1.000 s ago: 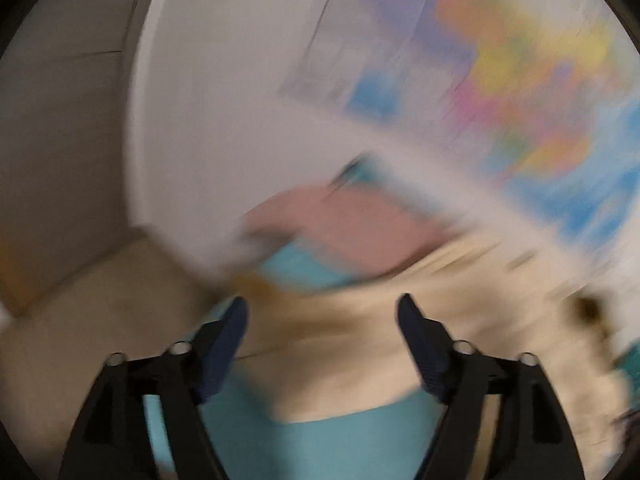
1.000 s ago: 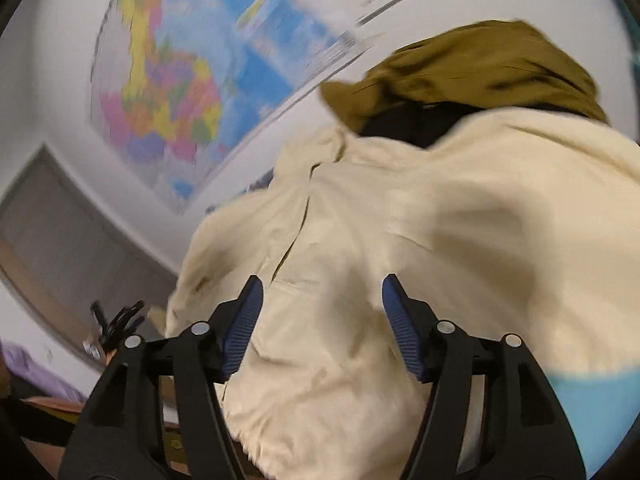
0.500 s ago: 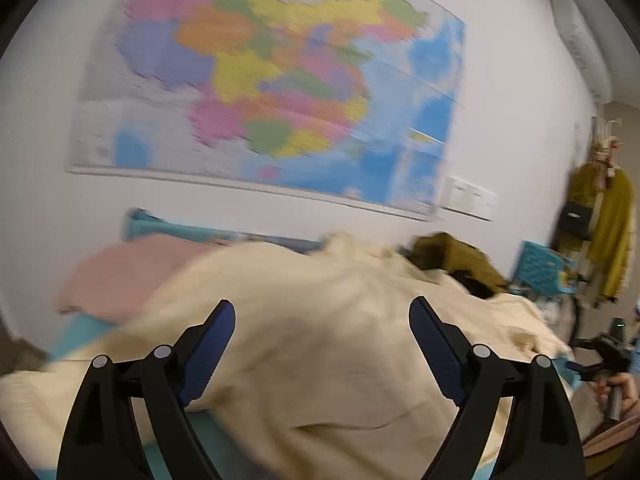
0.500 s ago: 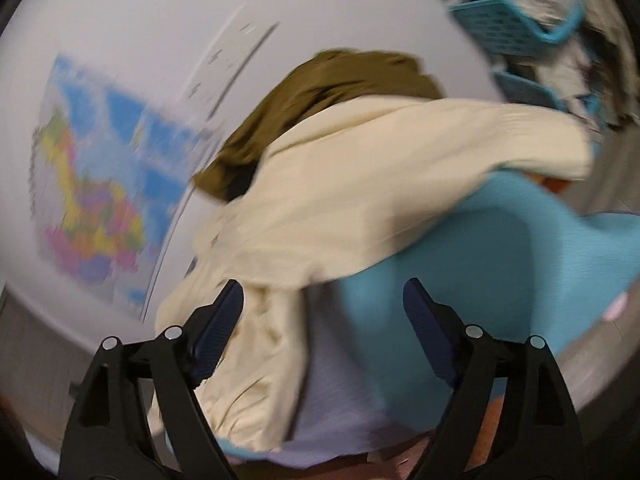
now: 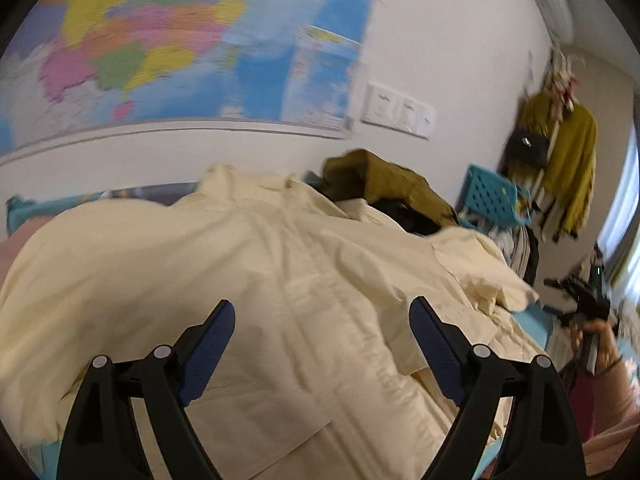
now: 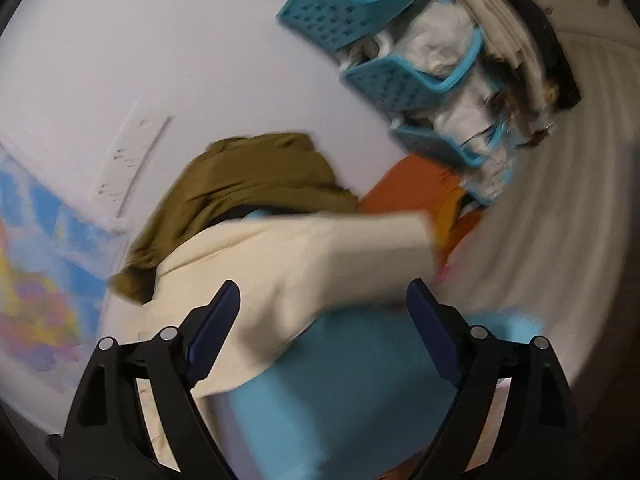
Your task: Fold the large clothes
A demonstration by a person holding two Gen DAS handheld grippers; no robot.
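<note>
Cream shirt [image 5: 280, 280] lies spread over a bed with a turquoise sheet [image 6: 360, 380], collar end toward the wall, button placket running down the middle toward the camera. One sleeve [image 6: 340, 256] is thrown out to the right-hand side, its cuff near the bed's far edge. An olive garment [image 5: 384, 184] is heaped just beyond the collar, touching or overlapping the shirt.

Left gripper [image 5: 322, 344] hovers over the lower front panel, jaws wide, nothing between the pads. Right gripper [image 6: 323, 330] hangs above the sheet and the sleeve's lower edge, jaws wide too, gripping nothing. It also shows small at the right edge of the left view, in the person's hand [image 5: 596, 344]

Wall map [image 5: 160, 40] and switch plate [image 5: 398, 110] behind; stacked blue baskets [image 6: 384, 52] stuffed with laundry beside the bed.

Handling, as judged:
- Thin woven cotton by the look; light, limp, no stiffness apart from collar, cuffs and placket
- Creases easily; already rumpled near the right-hand shoulder
- Will drag and bunch on the sheet if pulled by one point only
- Best holds: doubled seams — shoulder seam, cuff, hem corner — where the pads get several layers
- A single layer mid-panel would likely slip or tent up
- Sleeve cuff looks the natural first hold for the right side, shoulder or hem for the left
</note>
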